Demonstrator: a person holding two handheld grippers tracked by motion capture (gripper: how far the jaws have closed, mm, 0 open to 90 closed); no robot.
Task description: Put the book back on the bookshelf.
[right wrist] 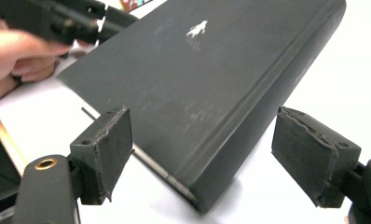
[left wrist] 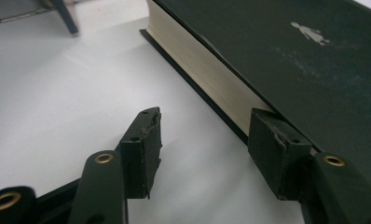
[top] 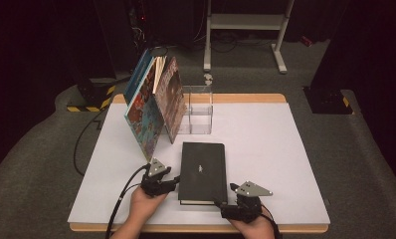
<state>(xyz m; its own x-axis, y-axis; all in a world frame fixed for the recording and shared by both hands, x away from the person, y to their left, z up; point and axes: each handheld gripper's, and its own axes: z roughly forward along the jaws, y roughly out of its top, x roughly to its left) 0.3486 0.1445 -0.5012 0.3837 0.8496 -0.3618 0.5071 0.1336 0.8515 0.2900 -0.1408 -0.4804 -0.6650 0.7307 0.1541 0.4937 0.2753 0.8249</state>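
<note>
White counter (top: pixel 265 149) under dim light carries a black hardcover book (top: pixel 202 172) lying flat near its front edge, flanked by the left gripper (top: pixel 173 180) and right gripper (top: pixel 226 195), both open (nothing gripped), so closing on its edges seems next.

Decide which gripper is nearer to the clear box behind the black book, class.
Left. The left gripper sits at the black book's left edge, below the clear box. The right gripper is lower, at the book's near right corner.
</note>
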